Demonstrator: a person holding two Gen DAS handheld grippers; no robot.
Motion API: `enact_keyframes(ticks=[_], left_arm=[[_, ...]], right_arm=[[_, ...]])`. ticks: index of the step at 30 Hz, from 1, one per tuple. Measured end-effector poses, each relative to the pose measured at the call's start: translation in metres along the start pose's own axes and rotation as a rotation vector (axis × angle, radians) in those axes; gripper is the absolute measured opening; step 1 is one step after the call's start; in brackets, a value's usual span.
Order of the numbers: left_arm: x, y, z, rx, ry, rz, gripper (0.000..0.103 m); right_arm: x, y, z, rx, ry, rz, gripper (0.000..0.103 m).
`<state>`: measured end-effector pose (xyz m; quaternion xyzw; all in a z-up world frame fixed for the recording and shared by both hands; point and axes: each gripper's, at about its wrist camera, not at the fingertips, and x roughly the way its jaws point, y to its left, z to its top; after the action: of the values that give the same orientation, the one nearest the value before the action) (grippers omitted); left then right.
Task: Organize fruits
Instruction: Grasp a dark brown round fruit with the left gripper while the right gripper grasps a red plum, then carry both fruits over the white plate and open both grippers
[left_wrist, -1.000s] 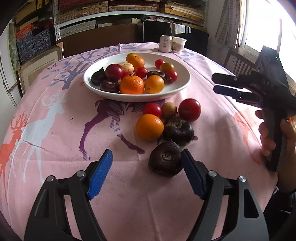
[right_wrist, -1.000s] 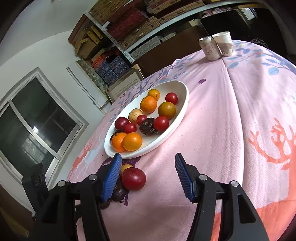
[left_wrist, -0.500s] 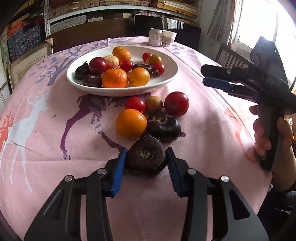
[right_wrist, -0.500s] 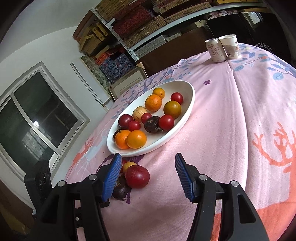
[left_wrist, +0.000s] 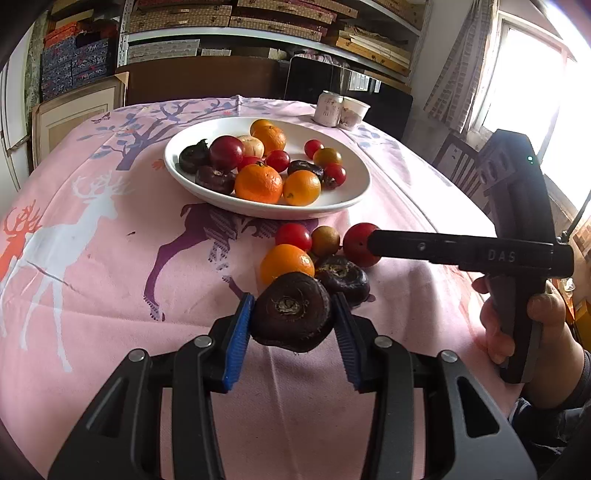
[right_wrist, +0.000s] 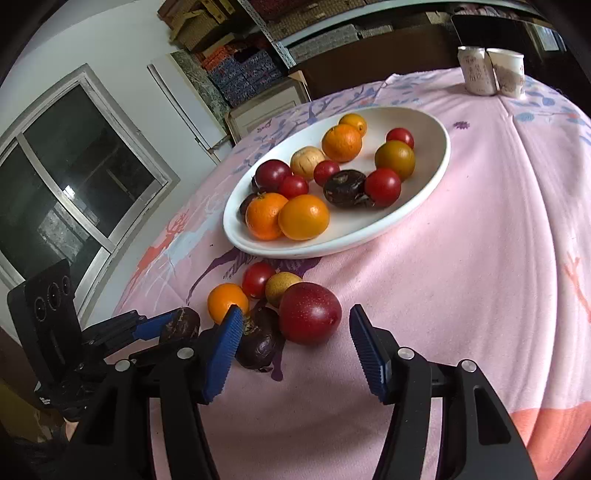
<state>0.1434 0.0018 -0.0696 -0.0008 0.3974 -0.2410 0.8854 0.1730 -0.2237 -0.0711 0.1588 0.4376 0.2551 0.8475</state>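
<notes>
My left gripper (left_wrist: 293, 314) is shut on a dark brown fruit (left_wrist: 291, 310), held low over the pink cloth. Just beyond lie several loose fruits: an orange (left_wrist: 286, 260), a second dark fruit (left_wrist: 345, 277), a small red tomato (left_wrist: 293, 235), a brownish fruit (left_wrist: 325, 240) and a big red fruit (left_wrist: 356, 243). A white plate (left_wrist: 354, 192) behind them holds several more fruits. My right gripper (right_wrist: 295, 343) is open, with the big red fruit (right_wrist: 309, 312) just ahead of its blue pads (right_wrist: 225, 343). The left gripper (right_wrist: 162, 326) shows at the lower left with its dark fruit (right_wrist: 183, 324).
Two white cups (left_wrist: 340, 109) stand at the far edge of the table. A dark chair (left_wrist: 458, 162) is at the right side, near the person's hand (left_wrist: 517, 332) holding the right gripper. Shelves with boxes line the back wall. Bare cloth (right_wrist: 480, 258) spreads right of the plate.
My left gripper closed on the nearest dark fruit and now holds it slightly raised. My right gripper has swung in toward the loose fruits, so the big red fruit now sits close before its open jaws.
</notes>
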Motion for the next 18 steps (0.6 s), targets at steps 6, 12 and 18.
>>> enact_keyframes(ticks=[6,12,18], left_arm=[[-0.001,0.003,-0.001,-0.019,-0.006,-0.006,0.042],[-0.002,0.005,-0.001,-0.021,-0.014,-0.013,0.042],[0.016,0.000,0.000,0.008,0.088,-0.004,0.045]], right_arm=[[0.011,0.000,-0.001,0.035,0.031,-0.012,0.037],[0.000,-0.002,-0.006,0.047,0.001,0.007,0.037],[-0.011,-0.011,-0.009,0.084,-0.026,0.047,0.037]])
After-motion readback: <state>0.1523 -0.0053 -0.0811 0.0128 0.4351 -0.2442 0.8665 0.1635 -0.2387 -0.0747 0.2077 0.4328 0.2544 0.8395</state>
